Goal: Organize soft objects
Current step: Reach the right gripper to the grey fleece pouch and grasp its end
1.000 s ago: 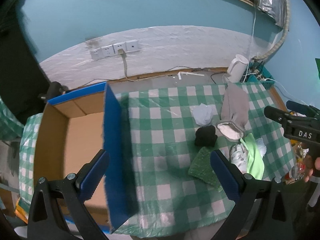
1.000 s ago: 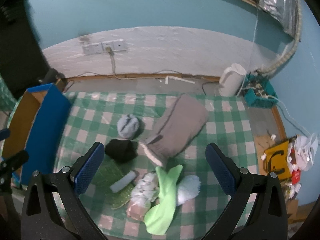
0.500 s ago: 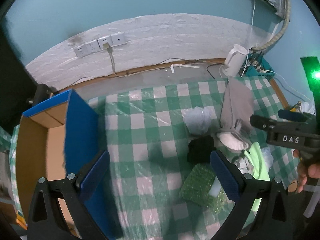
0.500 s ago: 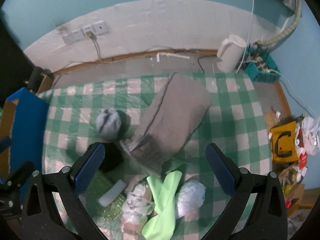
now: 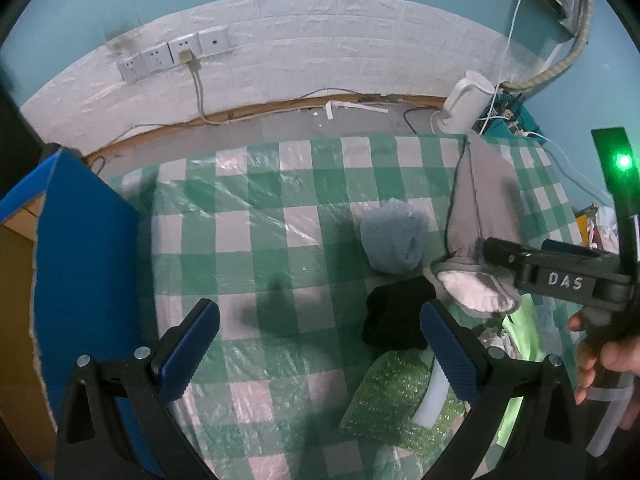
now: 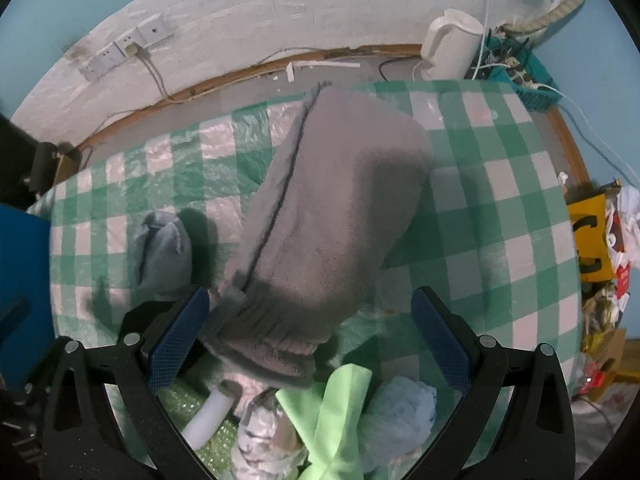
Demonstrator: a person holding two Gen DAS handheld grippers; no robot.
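Left gripper (image 5: 320, 344): black frame, blue textured finger pads (image 5: 192, 350), silver screws at the joints. Right gripper (image 6: 308, 332): same build; its black body carries white "DAS" lettering and a green indicator light (image 5: 622, 161).

Green-and-white checks on the tablecloth (image 5: 280, 216).
Grey mitt (image 6: 336, 200), pale blue ball (image 5: 394, 238), black sock (image 5: 396, 316), lime-green cloth (image 6: 340, 412), blue box (image 5: 84, 264).

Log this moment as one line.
left gripper: open, empty | right gripper: open over grey mitt cuff | box: no soft items visible
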